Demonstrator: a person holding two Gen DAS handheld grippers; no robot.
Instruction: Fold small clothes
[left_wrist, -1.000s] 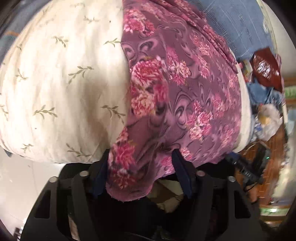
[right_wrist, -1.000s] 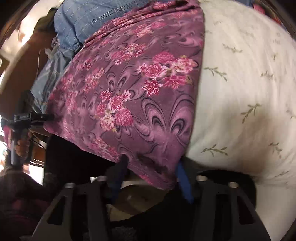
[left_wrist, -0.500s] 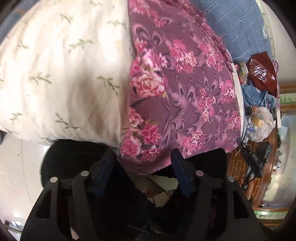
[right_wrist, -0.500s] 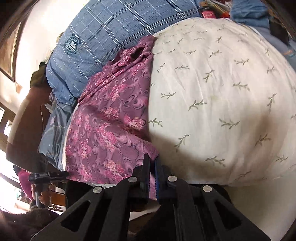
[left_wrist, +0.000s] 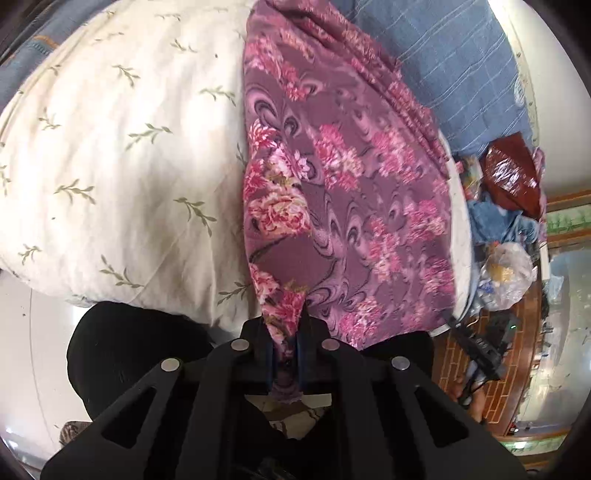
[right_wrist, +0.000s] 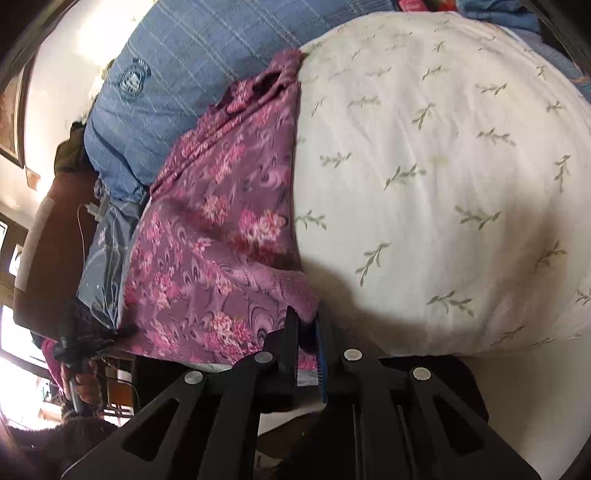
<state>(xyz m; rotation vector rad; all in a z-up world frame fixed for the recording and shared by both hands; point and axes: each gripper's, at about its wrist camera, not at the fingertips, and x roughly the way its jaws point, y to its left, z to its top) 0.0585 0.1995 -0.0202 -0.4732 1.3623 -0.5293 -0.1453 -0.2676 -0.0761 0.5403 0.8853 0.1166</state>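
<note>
Left gripper (left_wrist: 287, 338): pinched shut on the near edge of the purple flowered cloth (left_wrist: 343, 184);
Right gripper (right_wrist: 308, 332): pinched on its near corner too;
Cloth: flat on the cream leafy sheet (right_wrist: 443, 166);
Far: blue checked pillow (right_wrist: 207, 48), round badge (right_wrist: 135, 79), words too small to read

A cream leaf-print cover (left_wrist: 122, 155) spreads beside a blue checked quilt (right_wrist: 207, 55); a clear plastic bag (left_wrist: 508, 275) lies near a dark red bag (left_wrist: 511, 173).
</note>
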